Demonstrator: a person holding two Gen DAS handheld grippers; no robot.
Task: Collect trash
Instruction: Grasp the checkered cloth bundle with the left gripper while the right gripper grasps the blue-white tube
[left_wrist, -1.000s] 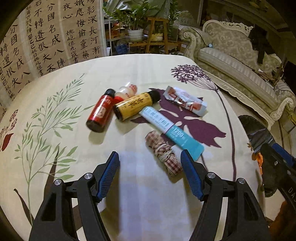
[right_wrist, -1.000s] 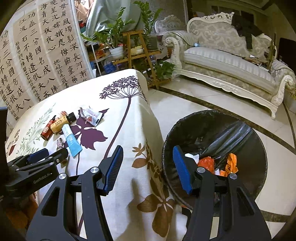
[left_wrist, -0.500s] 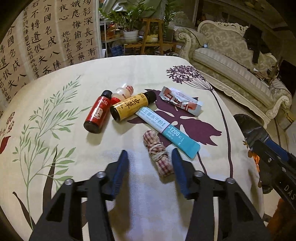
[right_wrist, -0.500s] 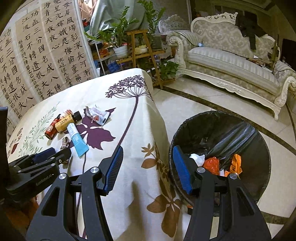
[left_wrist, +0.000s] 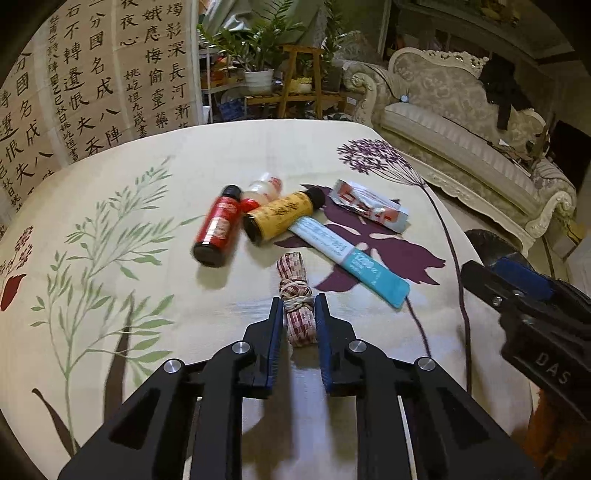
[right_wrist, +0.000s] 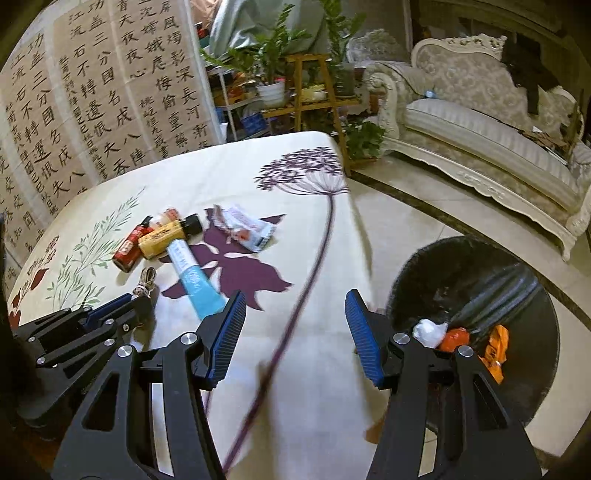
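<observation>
Looking across a cream floral cloth (left_wrist: 184, 155) backed by a calligraphy screen (left_wrist: 92, 74), potted plants (right_wrist: 273, 62) and a pale sofa (right_wrist: 480, 125). Pinching the checked bundle (left_wrist: 295, 288) with the left gripper (left_wrist: 299, 306), pressing both blue pads against its sides just behind the string-tied middle, and letting the near end poke back between the fingers while pointing the far end toward the bottles. Holding it low, seemingly touching the cloth, near the table's front part. Passing, just beyond the bundle, a red bottle (left_wrist: 216, 230) lying on its side, touching a yellow bottle (left_wrist: 280, 216) with a black cap, and tucking a small white bottle (left_wrist: 264, 188) behind the two. Finding a teal tube (left_wrist: 351, 258) lying slantwise right beside the yellow bottle, its near end close to the bundle but apart from it, and a crumpled red-and-white wrapper (left_wrist: 369, 206) farther right on the purple flower print. Hovering the right gripper (right_wrist: 295, 328) over the cloth's right edge, spreading its jaws wide and gripping nothing. Standing on the floor beside the table, down to the right: a black-lined bin (right_wrist: 480, 266), containing a white wad (right_wrist: 428, 330) and orange wrappers (right_wrist: 495, 343). Showing, in the right wrist view, the left gripper's dark frame at lower left, closing on the bundle.
</observation>
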